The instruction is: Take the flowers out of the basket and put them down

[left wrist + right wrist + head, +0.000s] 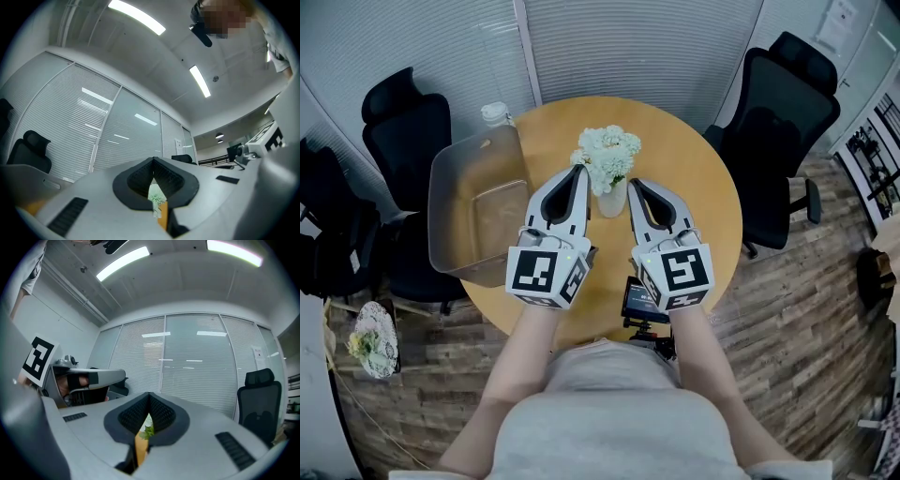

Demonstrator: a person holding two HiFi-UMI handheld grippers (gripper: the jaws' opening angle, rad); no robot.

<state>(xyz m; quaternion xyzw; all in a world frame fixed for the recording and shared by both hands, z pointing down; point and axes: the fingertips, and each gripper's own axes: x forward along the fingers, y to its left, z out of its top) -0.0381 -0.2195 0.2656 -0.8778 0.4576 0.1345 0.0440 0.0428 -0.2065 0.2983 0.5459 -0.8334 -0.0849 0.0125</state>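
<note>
A bunch of white flowers [607,155] stands in a small white vase [612,199] at the middle of the round wooden table [694,187]. A clear grey basket [448,173] sits at the table's left side, and nothing shows inside it. My left gripper [579,170] and right gripper [634,184] hover side by side over the near half of the table. Their tips flank the vase without touching it. Both are shut with nothing held. The flowers [156,197] show through the slit below the left gripper [153,160], and the flowers [147,430] likewise under the right gripper [150,395].
A white-capped bottle [495,114] stands behind the basket. A dark device [639,300] sits at the table's near edge. Black office chairs [773,112] ring the table. Another bunch of flowers [373,342] lies on the wooden floor at left.
</note>
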